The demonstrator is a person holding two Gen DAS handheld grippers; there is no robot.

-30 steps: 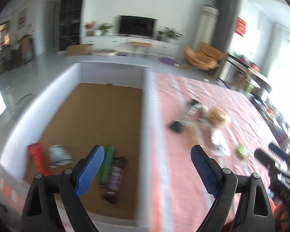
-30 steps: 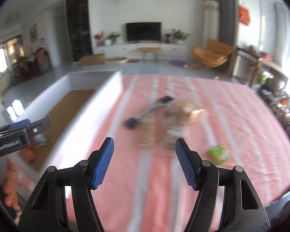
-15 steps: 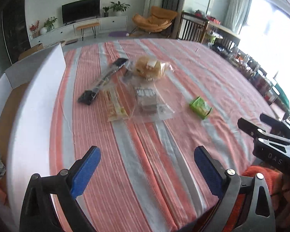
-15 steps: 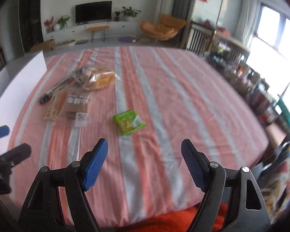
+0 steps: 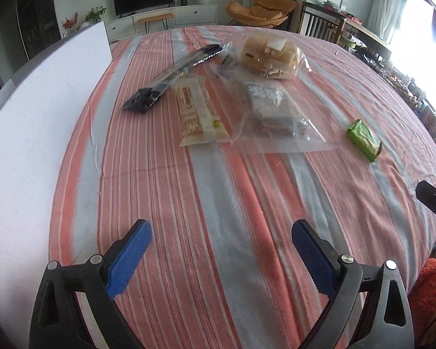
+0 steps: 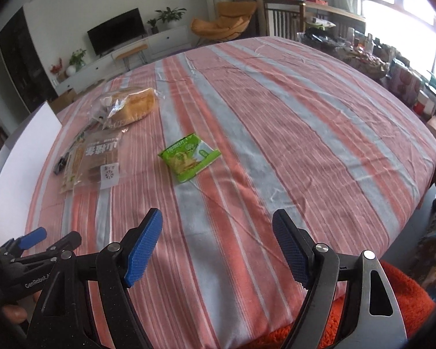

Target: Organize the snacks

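Several snacks lie on the striped tablecloth [image 5: 218, 192]: a long black packet [image 5: 174, 75], a beige bar packet [image 5: 197, 113], a clear bag of dark pieces [image 5: 276, 116], a bagged bread loaf [image 5: 269, 55] and a small green packet [image 5: 364, 139]. My left gripper [image 5: 221, 250] stands open and empty over bare cloth, nearer than the beige packet. My right gripper [image 6: 218, 247] is open and empty too, nearer than the green packet [image 6: 189, 157]. The bread [image 6: 130, 106] and the clear bag [image 6: 101, 157] lie to its far left.
A tall white box wall [image 5: 43, 116] borders the table's left side [image 6: 23, 157]. The other gripper shows at each view's edge, the right gripper [image 5: 433, 200] and the left gripper [image 6: 32, 247]. An orange sleeve [image 6: 392, 299] is near the table's front edge.
Both views have swung from the white box with its brown floor over to the table. Both grippers have come lower and closer to the cloth, and their jaws stand a little wider.
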